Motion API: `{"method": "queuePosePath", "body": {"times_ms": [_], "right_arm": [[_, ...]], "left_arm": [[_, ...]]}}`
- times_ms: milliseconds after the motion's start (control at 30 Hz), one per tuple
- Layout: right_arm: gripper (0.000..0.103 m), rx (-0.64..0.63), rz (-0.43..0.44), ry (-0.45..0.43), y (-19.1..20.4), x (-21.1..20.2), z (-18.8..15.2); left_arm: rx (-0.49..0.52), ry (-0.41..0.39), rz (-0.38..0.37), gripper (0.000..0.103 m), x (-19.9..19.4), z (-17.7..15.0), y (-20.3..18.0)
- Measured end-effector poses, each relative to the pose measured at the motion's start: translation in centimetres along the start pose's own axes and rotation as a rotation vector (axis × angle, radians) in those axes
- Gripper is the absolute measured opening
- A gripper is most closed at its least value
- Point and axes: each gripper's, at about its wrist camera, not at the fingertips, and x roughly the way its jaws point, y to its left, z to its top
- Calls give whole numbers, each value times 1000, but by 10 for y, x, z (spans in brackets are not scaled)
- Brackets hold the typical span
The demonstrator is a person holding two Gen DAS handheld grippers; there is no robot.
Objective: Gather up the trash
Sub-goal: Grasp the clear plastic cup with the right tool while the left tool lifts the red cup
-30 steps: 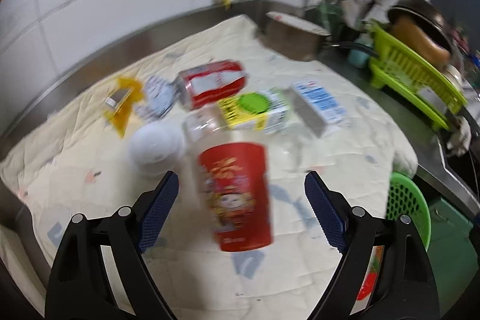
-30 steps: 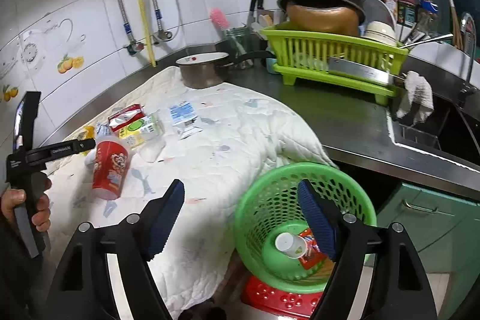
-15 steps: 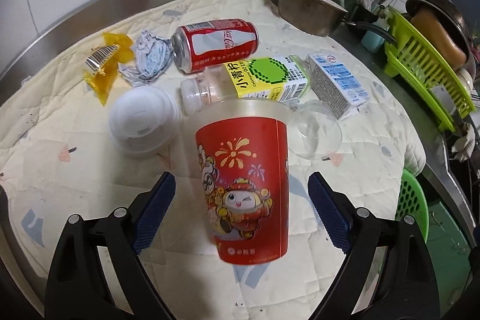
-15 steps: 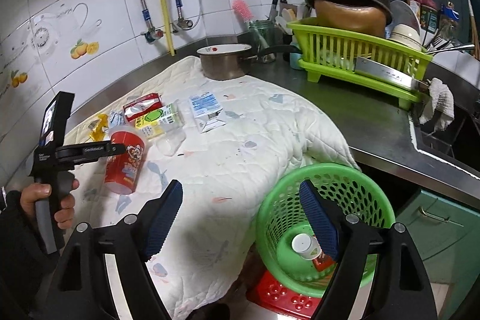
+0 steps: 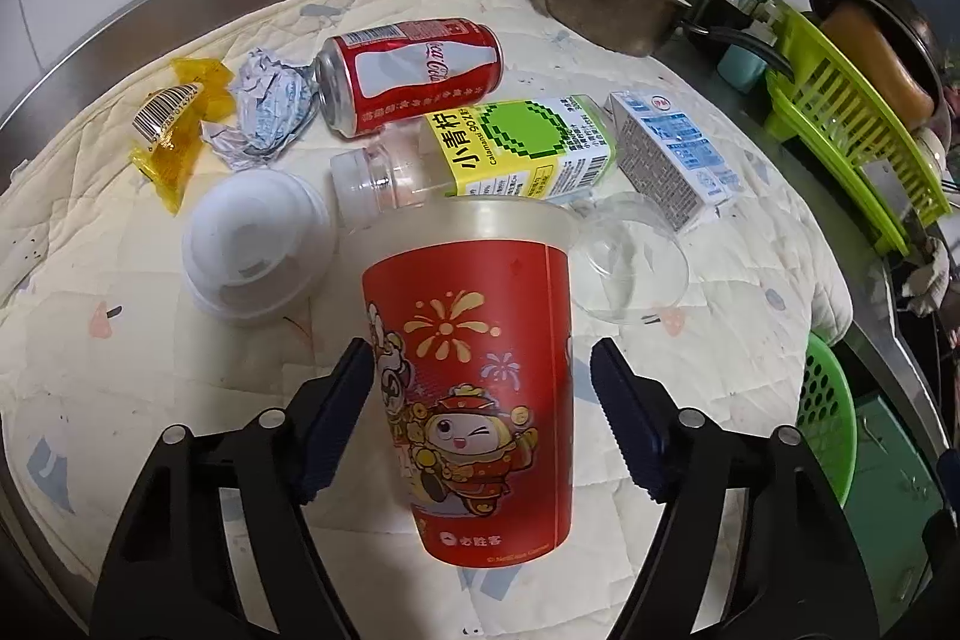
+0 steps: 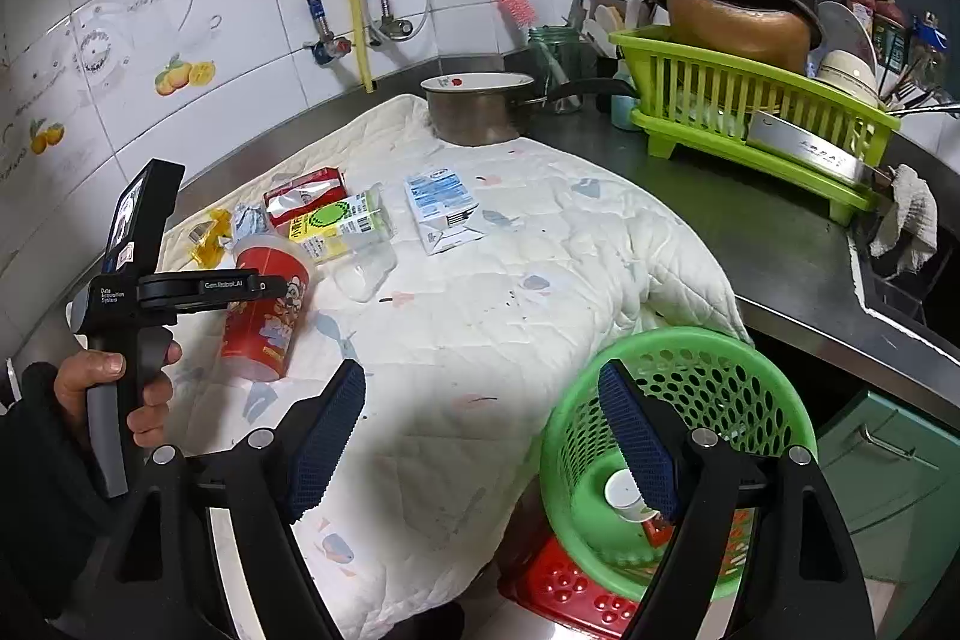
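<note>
A red printed cup [image 5: 474, 340] stands upright on the quilted cloth [image 5: 120, 370]. My left gripper [image 5: 480, 358] straddles it and its jaws are closing. The left pad is at the cup's side and a narrow gap shows at the right pad. The right wrist view shows the same cup [image 6: 264, 322] under the left gripper [image 6: 270, 283]. Beyond it lie a cola can [image 5: 414, 70], a yellow-green carton [image 5: 528, 148], a blue-white carton [image 5: 672, 154], a clear bottle [image 5: 378, 178], lids, crumpled paper and a yellow wrapper. My right gripper [image 6: 480, 382] hangs open and holds nothing, beside the green basket [image 6: 720, 370].
The basket holds a small white cup [image 6: 621, 487] and rests on a red stool [image 6: 564, 580] below the counter edge. A metal pot [image 6: 474, 112], a green dish rack [image 6: 750, 100] and the sink stand along the back and right. A person's hand [image 6: 120, 382] grips the left tool.
My left gripper came down over the red cup and its jaws narrowed around it. The right gripper drifted sideways, so the basket sits further right in its view.
</note>
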Motion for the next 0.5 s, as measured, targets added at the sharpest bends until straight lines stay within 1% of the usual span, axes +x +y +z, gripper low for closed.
{"method": "queuePosePath", "body": {"times_ms": [100,333,500], "right_arm": [[77,-7,7,4,4,4,1],[77,-28,23,11,15,12,6],[77,-41,31,19,22,18,10]], "left_arm": [[-4,5,-8,69,2,1,1],[1,14,-19,70,6,3,2],[7,6,-25,68,4,2,2]]}}
